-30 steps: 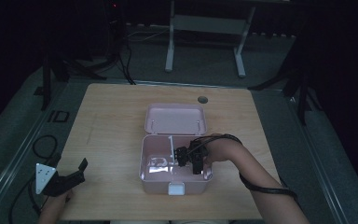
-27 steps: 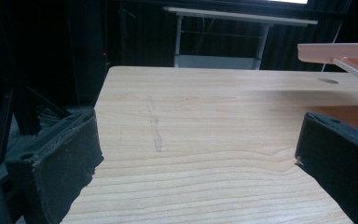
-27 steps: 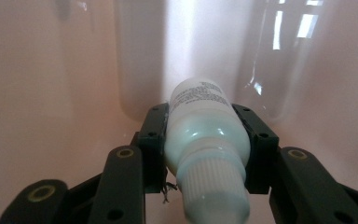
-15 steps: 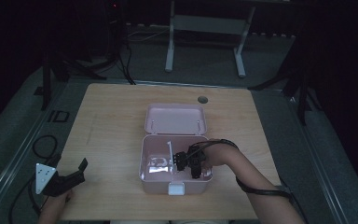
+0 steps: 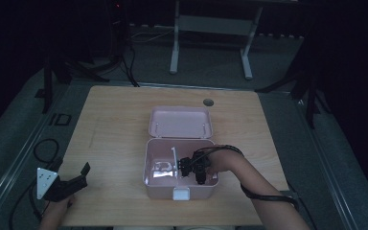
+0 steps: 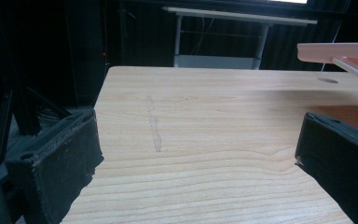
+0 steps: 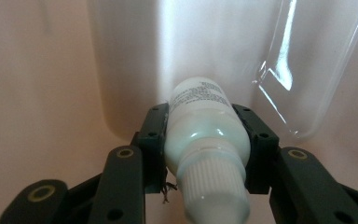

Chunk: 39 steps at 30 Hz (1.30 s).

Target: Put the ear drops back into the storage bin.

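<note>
The right gripper (image 7: pixel 208 140) clamps a white squeeze bottle (image 7: pixel 206 140) by its sides, down inside the open pink box (image 5: pixel 148 165). The left gripper (image 6: pixel 196 154) stands wide apart, holding nothing, above the wooden table (image 6: pixel 205 116).

The high view is dim: the wooden table (image 5: pixel 124 124) is moderately lit from above, while the room around it falls to near black. The left gripper view is brighter and sharp on the wood grain; its near jaws at the lower corners are soft. The right gripper view is washed with pale glare at upper centre, with highlights on the white bottle (image 7: pixel 205 135) and streaks on clear plastic (image 7: pixel 307 70) at upper right.
</note>
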### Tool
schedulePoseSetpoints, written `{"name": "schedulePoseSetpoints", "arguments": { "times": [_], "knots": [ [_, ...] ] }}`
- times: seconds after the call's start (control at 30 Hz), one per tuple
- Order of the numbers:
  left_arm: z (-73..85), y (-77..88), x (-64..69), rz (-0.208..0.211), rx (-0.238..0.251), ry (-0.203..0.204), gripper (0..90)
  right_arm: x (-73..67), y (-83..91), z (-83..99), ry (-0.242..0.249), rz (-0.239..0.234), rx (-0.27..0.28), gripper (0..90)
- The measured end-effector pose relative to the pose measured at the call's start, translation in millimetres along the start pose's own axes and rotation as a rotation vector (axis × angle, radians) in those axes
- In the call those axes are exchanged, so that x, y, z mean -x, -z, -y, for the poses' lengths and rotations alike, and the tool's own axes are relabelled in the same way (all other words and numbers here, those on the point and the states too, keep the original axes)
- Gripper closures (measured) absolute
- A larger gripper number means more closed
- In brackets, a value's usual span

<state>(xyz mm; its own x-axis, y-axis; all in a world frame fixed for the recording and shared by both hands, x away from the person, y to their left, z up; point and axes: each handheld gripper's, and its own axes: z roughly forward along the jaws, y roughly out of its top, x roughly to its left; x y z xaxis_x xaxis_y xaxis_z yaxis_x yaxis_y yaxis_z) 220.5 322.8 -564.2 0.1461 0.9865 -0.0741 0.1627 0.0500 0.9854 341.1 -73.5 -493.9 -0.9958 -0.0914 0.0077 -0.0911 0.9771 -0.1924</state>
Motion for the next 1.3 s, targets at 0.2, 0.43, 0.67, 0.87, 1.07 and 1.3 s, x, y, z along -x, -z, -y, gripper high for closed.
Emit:
{"name": "schedulePoseSetpoints", "arguments": {
  "times": [0.2, 0.43, 0.67, 0.87, 1.07, 1.3],
  "knots": [
    [0.0, 0.0, 0.1, 0.001, 0.001, 0.0, 0.4, 0.9, -2.6, -1.4, -0.004, -0.006, -0.016, 58.9],
    [0.0, 0.2, 0.0, 0.001, -0.001, -0.002, 0.4, 0.3, 3.4, 0.1, -0.003, -0.004, -0.012, 54.3],
    [0.0, 0.1, 0.1, 0.0, 0.0, -0.002, 0.4, -2.2, 23.9, 7.7, -0.01, 0.014, 0.033, 53.0],
    [0.0, 0.0, 0.1, -0.001, -0.001, -0.001, 0.4, -5.0, 44.1, 17.4, -0.023, 0.042, 0.09, 49.9],
    [0.0, 0.0, 0.1, -0.001, -0.001, -0.001, 0.4, -7.4, 63.3, 29.1, -0.031, 0.062, 0.145, 47.3],
    [-0.1, -0.1, 0.2, -0.003, -0.002, -0.002, 0.4, -10.8, 85.1, 43.2, -0.041, 0.091, 0.231, 37.6]
  ]
}}
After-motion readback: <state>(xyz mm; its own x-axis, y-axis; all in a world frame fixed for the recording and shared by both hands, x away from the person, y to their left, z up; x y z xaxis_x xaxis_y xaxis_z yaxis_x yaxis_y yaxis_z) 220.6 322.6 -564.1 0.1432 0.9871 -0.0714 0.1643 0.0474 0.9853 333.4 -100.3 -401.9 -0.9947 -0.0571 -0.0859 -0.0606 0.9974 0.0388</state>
